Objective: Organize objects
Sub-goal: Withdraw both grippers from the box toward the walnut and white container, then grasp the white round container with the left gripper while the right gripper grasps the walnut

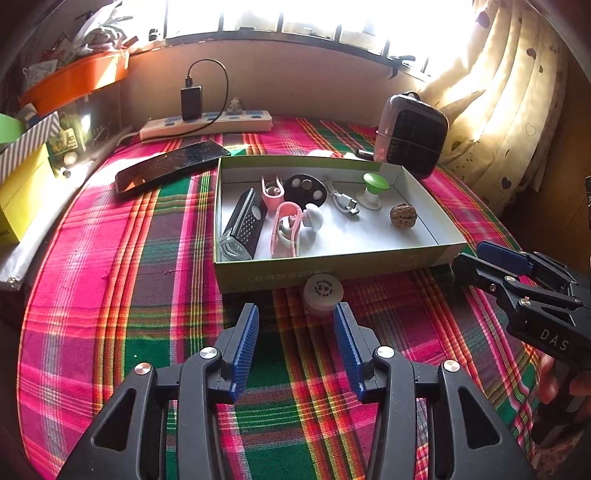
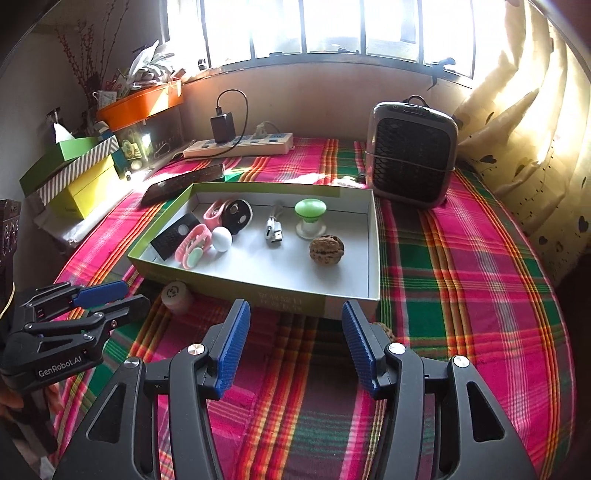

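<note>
Left gripper (image 1: 296, 314) and right gripper (image 2: 295, 314) both stand half open, holding nothing. One small white jar (image 1: 323, 293) sits just ahead of the left jaws; one box (image 2: 280, 295) beyond holds one walnut (image 2: 326, 250).

Home room, heart-print curtain (image 2: 517, 122) by barred window (image 2: 332, 26), plaid tablecloth (image 2: 461, 277), power strip (image 2: 240, 146)

Box (image 1: 332, 271) on bench (image 1: 110, 295); walnut (image 1: 403, 216), cable (image 1: 343, 201), grater (image 1: 245, 225) inside. Small jar (image 1: 323, 293) against box's near wall. Phone (image 1: 170, 166) behind-left, heater (image 1: 410, 134) behind-right.
</note>
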